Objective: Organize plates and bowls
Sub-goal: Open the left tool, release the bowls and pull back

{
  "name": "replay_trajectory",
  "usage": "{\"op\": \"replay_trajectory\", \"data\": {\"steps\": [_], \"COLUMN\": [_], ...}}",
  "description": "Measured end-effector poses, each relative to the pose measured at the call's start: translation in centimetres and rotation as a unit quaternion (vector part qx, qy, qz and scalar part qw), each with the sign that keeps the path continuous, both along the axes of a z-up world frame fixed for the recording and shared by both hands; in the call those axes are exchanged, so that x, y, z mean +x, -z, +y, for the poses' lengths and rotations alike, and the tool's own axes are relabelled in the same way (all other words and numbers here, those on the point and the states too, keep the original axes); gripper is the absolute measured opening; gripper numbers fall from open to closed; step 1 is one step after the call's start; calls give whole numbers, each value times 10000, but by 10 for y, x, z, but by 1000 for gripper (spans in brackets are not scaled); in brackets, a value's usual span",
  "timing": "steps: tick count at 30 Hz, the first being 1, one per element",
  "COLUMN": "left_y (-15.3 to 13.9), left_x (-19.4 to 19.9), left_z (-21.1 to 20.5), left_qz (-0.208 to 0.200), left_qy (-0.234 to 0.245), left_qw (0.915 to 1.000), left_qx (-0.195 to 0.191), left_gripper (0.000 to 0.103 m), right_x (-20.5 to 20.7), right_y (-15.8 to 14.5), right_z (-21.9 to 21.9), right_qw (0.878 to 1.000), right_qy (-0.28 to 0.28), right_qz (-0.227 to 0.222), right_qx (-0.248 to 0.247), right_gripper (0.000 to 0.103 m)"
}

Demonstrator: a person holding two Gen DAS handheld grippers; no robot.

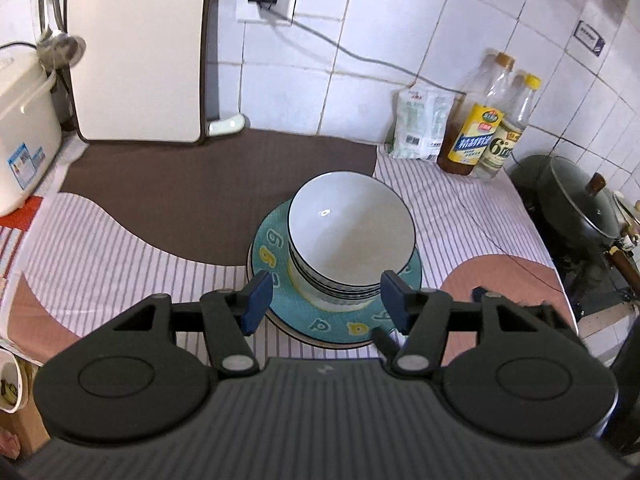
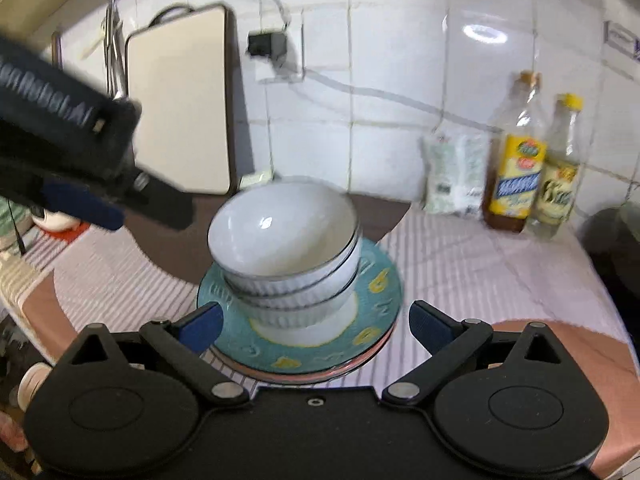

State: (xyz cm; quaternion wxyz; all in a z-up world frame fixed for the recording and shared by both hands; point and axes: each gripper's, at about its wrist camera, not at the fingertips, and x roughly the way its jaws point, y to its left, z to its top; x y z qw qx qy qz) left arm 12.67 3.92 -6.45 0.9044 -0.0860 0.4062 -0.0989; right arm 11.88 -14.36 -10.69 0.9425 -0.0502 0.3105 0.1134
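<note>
- Stack of white bowls [image 1: 350, 236], nested one inside another with dark rim lines, stands on the teal plate [image 1: 320, 320]; the right wrist view shows three bowls [image 2: 284, 248].
- Teal plate [image 2: 376, 292], patterned with yellow figures, lies on top of at least one further plate whose pink edge shows beneath it, near the middle of the surface [image 1: 112, 248], half on the brown patch of the cloth and half on the stripes.
- Left gripper [image 1: 326, 300]: blue-padded fingers [image 1: 256, 300] spread apart either side of the bowl stack's near side, grasping nothing.
- Right gripper [image 2: 316, 326]: fingers [image 2: 430, 330] spread wide above the near rim of the plate, grasping nothing.
- Back edge of the surface: cutting board [image 1: 140, 52] leaning on the tiled wall, a white packet [image 1: 422, 126] and two bottles [image 1: 486, 124] towards the right back corner.
- Right edge: lidded dark pan [image 1: 580, 200].
</note>
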Motion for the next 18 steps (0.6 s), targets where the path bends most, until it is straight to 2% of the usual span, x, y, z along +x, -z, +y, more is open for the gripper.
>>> {"op": "replay_trajectory", "data": {"steps": [10, 15, 18], "left_y": [-22, -29, -32], "left_x": [-30, -43, -53], "left_z": [11, 11, 11], "left_qz": [-232, -253, -270], "left_qy": [-14, -8, 6], "left_qw": [9996, 9991, 9988], "left_qx": [182, 348, 398], "left_gripper": [59, 59, 59], "right_x": [-27, -42, -50], "right_y": [-51, -72, -86], "right_z": [-11, -11, -15], "right_qw": [9980, 9935, 9937], "right_qy": [277, 704, 721], "right_qz": [-312, -426, -462], "right_qx": [-479, -782, -716], "right_gripper": [101, 103, 103]}}
